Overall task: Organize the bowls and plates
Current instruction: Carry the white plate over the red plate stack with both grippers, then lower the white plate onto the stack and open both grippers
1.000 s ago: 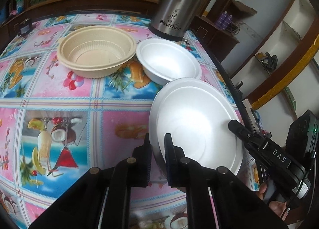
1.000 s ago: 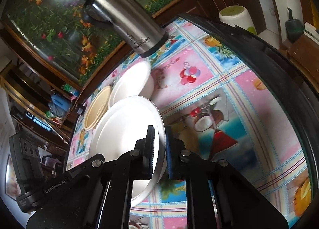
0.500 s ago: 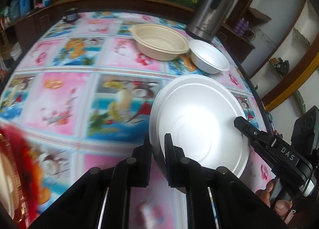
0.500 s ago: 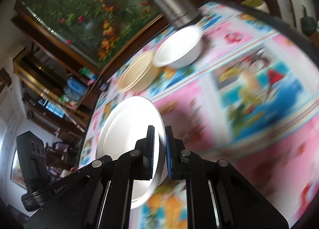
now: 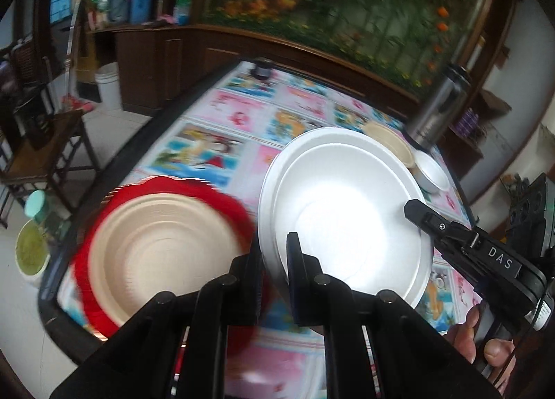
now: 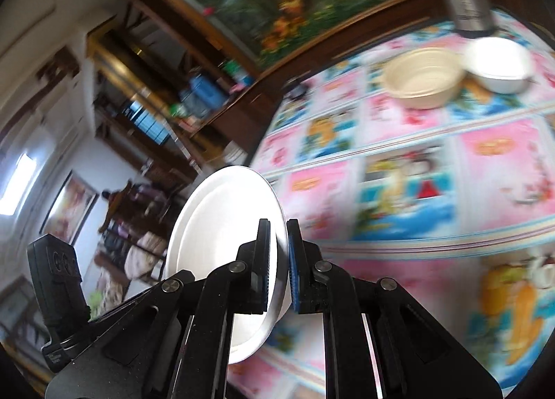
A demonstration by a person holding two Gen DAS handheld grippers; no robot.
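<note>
Both grippers pinched the white plate [image 5: 347, 211] by its rim: the left gripper [image 5: 275, 260] had its fingers nearly together on the near edge, and the right gripper [image 6: 277, 260] clamped the opposite edge the same way. The plate hung between them above the table [image 6: 416, 163], tilted, with its hollow face toward the left camera. In the left view the right gripper's black finger [image 5: 421, 213] reached onto the plate's far-right rim, and part of the person's hand [image 5: 485, 340] showed at the lower right.

Just left of the plate and lower down sat a tan plate [image 5: 163, 253] on a red plate [image 5: 239, 215] (both smeared by motion), near the table's left edge. The left gripper's fingers covered the spot where red rim and white plate came closest, so whether they touched could not be told. Far across the table stood a tan bowl [image 6: 423, 78] and a white bowl [image 6: 497, 66], their rims touching or nearly so, with a steel flask [image 5: 437, 111] just behind them. In the left view the white plate hid most of the tan bowl. A small dark thing [image 5: 262, 69] lay at the table's far edge, too blurred to name.

The cartoon-print cloth [image 6: 399, 190] was blurred in the right view, and the flask was cut off at the top there. Beyond the table's left edge a wooden chair [image 5: 41, 152], a white bucket [image 5: 109, 85] and a green-lidded pail [image 5: 31, 243] stood on the floor.
</note>
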